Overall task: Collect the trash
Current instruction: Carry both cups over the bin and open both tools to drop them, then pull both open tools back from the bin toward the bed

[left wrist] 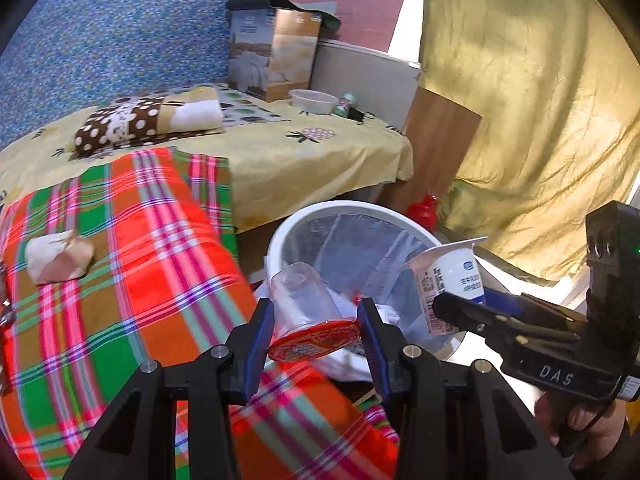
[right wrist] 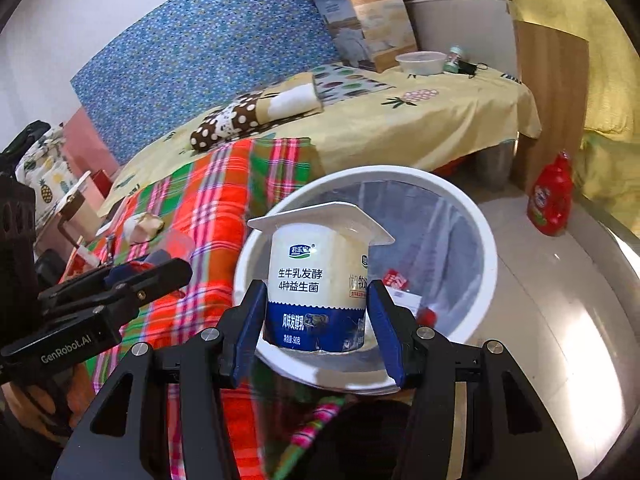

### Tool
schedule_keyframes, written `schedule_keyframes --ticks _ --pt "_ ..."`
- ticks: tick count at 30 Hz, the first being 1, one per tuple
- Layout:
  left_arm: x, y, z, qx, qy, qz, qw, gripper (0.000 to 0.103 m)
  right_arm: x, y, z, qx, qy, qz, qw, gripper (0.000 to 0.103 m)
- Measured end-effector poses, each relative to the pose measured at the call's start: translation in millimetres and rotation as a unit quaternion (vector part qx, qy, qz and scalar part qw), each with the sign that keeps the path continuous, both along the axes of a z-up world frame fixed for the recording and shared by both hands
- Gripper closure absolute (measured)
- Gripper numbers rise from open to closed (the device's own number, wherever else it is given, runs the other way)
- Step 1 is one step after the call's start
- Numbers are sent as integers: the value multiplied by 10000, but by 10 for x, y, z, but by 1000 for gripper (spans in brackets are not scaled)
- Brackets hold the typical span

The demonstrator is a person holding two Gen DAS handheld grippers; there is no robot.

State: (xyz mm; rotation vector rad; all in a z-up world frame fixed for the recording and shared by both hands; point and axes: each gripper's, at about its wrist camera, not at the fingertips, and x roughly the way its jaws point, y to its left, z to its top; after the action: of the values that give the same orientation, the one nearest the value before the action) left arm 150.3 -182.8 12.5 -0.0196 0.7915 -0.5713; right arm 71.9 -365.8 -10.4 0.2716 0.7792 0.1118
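Blue pads of the left gripper (left wrist: 316, 332) clamp a clear cup (left wrist: 306, 304) with a red lid, held at the rim of the bin (left wrist: 280, 240); the right gripper (right wrist: 316, 320) grips a yogurt pot (right wrist: 316, 276) over the bin. Delivery step, I judge (both loads near): next, centre each over the opening, then release. A crumpled wrapper (left wrist: 60, 258) lies beyond the bin.

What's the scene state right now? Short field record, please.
left gripper: shut on clear cup, red end toward the camera
right gripper: shut on yogurt cup, upright
bin: white, lined, some scraps inside
both cups: in front of the bin's mouth, not released
left on blanket: crumpled wad
far end of bed: bowl, small jar
floor: red bottle beside the bin
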Motion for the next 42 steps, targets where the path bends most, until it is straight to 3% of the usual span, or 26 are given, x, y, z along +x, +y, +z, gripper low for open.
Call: schedule_keyframes --ticks 18,22,42 --pt "285 -519 -297 89 358 -592 9976 59 91 -281 -177 -380 359 -303 9982 49" --pt "316 -566 -326 122 345 -627 9974 55 99 -322 -195 -350 372 -318 9982 49" --pt "58 -199 -107 -21 160 -244 9996 54 -77 -102 58 -371 -56 -72 9993 49"
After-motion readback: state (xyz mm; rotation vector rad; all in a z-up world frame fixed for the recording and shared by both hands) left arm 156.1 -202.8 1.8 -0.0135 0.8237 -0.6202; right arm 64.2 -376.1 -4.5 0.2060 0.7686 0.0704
